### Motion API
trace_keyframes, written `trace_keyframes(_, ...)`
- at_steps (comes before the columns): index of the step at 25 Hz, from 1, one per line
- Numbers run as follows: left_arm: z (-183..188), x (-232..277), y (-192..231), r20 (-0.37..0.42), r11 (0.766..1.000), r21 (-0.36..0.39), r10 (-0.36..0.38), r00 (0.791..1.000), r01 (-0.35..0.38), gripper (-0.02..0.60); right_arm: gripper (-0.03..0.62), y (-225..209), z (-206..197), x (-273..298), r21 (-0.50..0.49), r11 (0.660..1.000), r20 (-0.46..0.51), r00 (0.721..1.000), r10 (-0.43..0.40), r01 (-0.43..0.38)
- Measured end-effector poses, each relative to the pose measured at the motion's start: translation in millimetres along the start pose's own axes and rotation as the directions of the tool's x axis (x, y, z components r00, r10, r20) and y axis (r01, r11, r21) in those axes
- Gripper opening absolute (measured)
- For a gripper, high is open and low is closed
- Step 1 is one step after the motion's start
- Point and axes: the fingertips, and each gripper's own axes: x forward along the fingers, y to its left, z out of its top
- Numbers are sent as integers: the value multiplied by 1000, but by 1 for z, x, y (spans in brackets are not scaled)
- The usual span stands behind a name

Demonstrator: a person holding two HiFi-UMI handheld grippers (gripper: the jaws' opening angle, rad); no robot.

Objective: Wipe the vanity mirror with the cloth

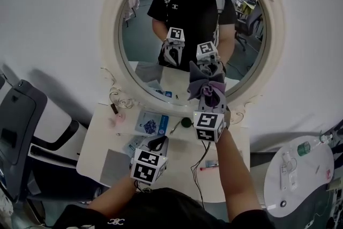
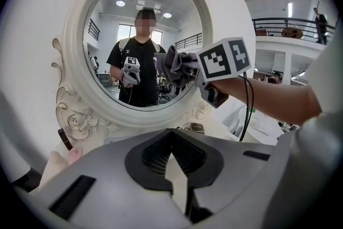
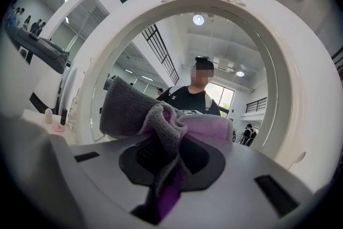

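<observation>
Cloth [image 1: 206, 88], bunched in the right gripper's [image 1: 209, 98] closed jaws, sits at the vanity mirror's [image 1: 144, 35] lower right glass. Left gripper [image 1: 156, 143] near, jaws together, empty. Risk: hard pressing could drag the cloth free, and bare jaw tips might scratch the glass.

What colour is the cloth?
Cloth is grey and purple; right gripper view shows it best.

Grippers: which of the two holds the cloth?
The right gripper: the grey-purple cloth is pinched in its jaws; the left gripper holds nothing.
</observation>
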Motion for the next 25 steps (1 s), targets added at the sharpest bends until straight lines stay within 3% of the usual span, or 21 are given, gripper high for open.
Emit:
trace_keyframes(5, -6, -11, 5, 1, 1000, -1, 7, 1000, -7, -1, 51, 22, -36, 5, -12, 1000, -136, 990, 19, -21)
trace_keyframes(11, -10, -24, 15, 7, 1000, -7, 8, 1000, -8, -1, 52, 52, -116, 8, 103, 993, -376, 923, 86, -50)
trace_keyframes(16, -12, -34, 34, 22, 1000, -1, 6, 1000, -6, -1, 52, 54, -120, 11, 42, 999, -414, 909, 44, -30)
trace_keyframes(20, -13, -44, 43, 29, 1000, 23, -10, 1000, 9, -2, 52, 63, -120, 7, 96, 994, -496, 863, 97, -56)
trace_keyframes(22, -17, -49, 49, 23, 999, 40, -21, 1000, 20, -1, 52, 66, -100, 0, 116, 992, -457, 883, 104, -56)
trace_keyframes(25, -22, -53, 62, 19, 998, 50, -26, 999, 25, -2, 52, 61, -33, -7, 100, 995, -290, 955, 57, -29)
